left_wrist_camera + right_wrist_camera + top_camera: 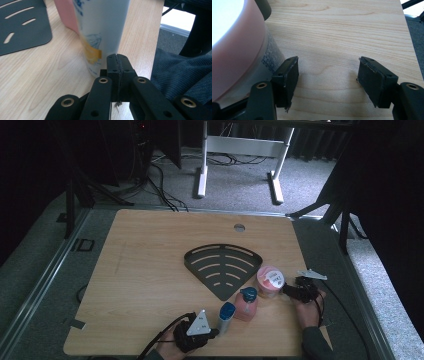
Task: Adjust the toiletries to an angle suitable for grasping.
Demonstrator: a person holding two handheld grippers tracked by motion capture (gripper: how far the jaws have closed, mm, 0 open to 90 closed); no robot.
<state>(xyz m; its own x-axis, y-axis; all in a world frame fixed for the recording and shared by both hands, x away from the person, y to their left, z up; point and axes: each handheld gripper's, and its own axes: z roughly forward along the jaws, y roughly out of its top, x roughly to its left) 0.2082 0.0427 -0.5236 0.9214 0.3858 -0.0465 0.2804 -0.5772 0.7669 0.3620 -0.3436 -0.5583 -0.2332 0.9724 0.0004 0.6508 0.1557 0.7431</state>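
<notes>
While the pink bottle (246, 304) crowds the white tube (226, 316), the rack (222, 265) lies beyond.

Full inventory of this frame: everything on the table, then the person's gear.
Table: 1, light wood, centre of the high view, small round hole near its far edge.
Rack: 1, black, fan-shaped with slots, lying flat mid-table.
Tub: 1, pink with white lid, right of the rack's tip.
Pink bottle: 1, pink with blue cap, upright, near edge.
White bottle: 1, white with blue cap, upright, left of the pink bottle.
Desk frame: 1, white legs, on the carpet beyond the table.
Left gripper: 1, black, jaws shut, empty, just before the white bottle.
Right gripper: 1, black, jaws open, empty, beside the tub.
</notes>
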